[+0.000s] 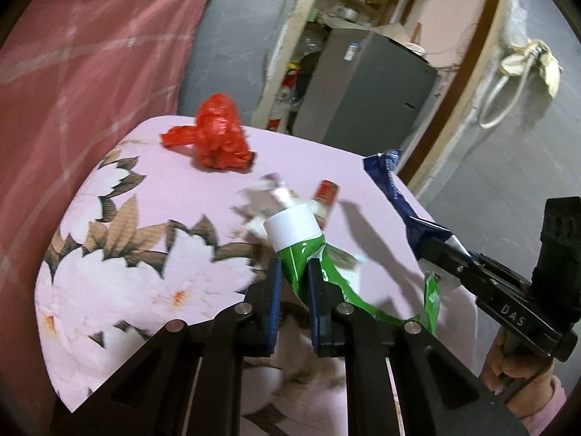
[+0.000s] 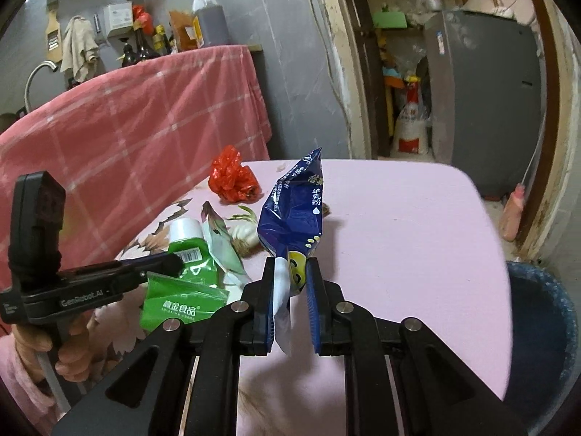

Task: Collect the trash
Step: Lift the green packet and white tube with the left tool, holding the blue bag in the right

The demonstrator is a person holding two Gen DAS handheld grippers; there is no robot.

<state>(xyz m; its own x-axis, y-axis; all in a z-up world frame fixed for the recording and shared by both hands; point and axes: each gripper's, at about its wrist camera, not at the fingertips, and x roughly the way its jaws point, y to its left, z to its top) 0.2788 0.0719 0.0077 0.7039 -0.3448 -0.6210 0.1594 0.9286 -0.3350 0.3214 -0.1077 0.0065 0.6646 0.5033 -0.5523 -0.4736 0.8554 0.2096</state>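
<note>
My left gripper is shut on the neck of a green pouch with a white cap, held just above the floral pink table. Seen from the right wrist, the same pouch and left gripper sit at the left. My right gripper is shut on the lower end of a dark blue snack bag, which stands up from the jaws; it also shows in the left wrist view as the blue bag. A crumpled red plastic bag lies at the table's far side.
White paper scraps and a small red-topped bottle lie mid-table. A garlic bulb rests beside a flat green wrapper. A blue bin stands off the table's right edge. A pink checked cloth hangs behind, a grey fridge beyond.
</note>
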